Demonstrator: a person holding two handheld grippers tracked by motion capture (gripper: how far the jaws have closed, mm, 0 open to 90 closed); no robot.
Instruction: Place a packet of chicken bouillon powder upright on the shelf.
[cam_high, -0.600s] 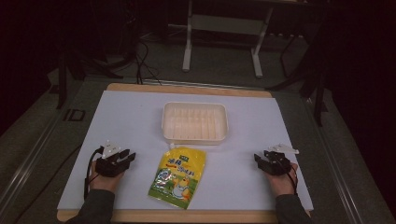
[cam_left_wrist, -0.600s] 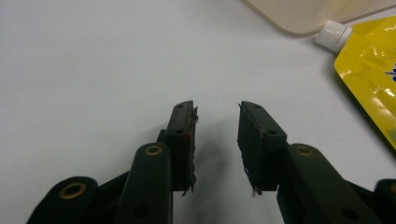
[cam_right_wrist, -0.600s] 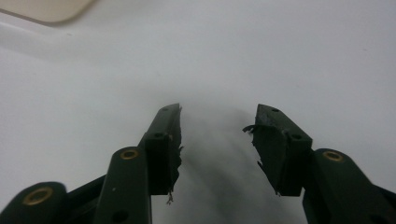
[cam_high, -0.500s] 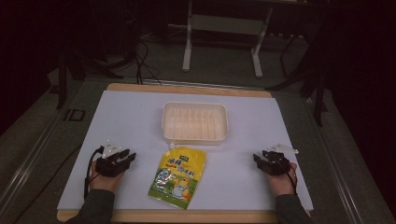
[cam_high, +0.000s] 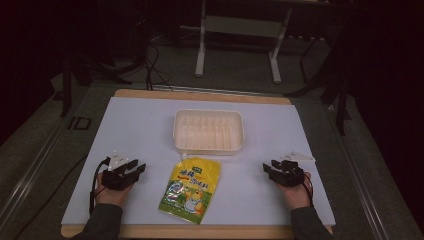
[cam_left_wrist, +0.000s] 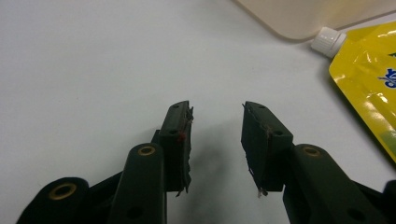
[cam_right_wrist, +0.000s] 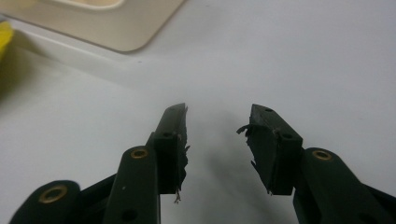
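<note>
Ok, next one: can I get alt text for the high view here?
A yellow pouch lies flat on a white table, just in front of an empty cream tray. The left gripper and right gripper rest open on either side of the pouch, each held in a hand, touching nothing.

In the high view we see a dim room that falls to near black along the far wall and both sides, while the white tabletop (cam_high: 150, 130) catches soft, even light from above. The picture is grainy and slightly soft. In the left gripper view, glare streaks the yellow pouch (cam_left_wrist: 369, 79) to the right of the left gripper (cam_left_wrist: 215, 109). Faint, diffuse shadows lie beneath the right gripper (cam_right_wrist: 217, 114); the tray (cam_right_wrist: 116, 28) beyond it is blurred.
</note>
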